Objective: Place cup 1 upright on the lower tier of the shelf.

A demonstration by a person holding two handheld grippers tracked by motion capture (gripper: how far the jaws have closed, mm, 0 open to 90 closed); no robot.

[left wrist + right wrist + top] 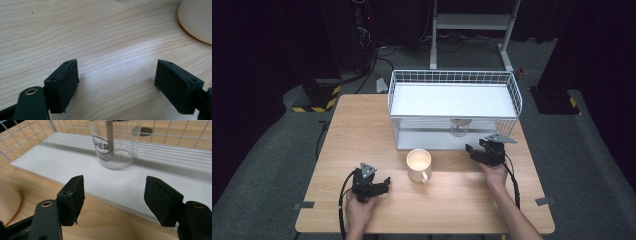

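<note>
The glass beaker (458, 129) stands upright on the white lower shelf (432, 141) of the wire rack (455, 102), under the top shelf, toward the right half of the wooden table (362, 130). The right gripper (473, 151) sits just in front of it, near side, jaws aimed at the shelf's edge.

The right gripper view brings the detail the high view blurs: the beaker (115, 142) is clear, with a dark oval mark and part of a word printed on its wall, and it rests a little way in from the shelf's front lip. That gripper's (113, 195) two black jaws stand released, well apart, with only shelf and table between them; they touch nothing, and the beaker lies beyond the pads, not between them. A cream curve at that view's left edge is the mug.

The high view gives the layout instead: the cream mug (419, 164) stands on the table left of the right gripper and near the rack's front, handle toward the person. Farther left and nearer, the left gripper (386, 181) lies low over bare wood.

In the left gripper view, that gripper's (116, 80) jaws are also spread wide and hold nothing, with plain table grain between them, and the mug's (197, 20) rounded wall fills the upper right corner, clear of the pads.
</note>
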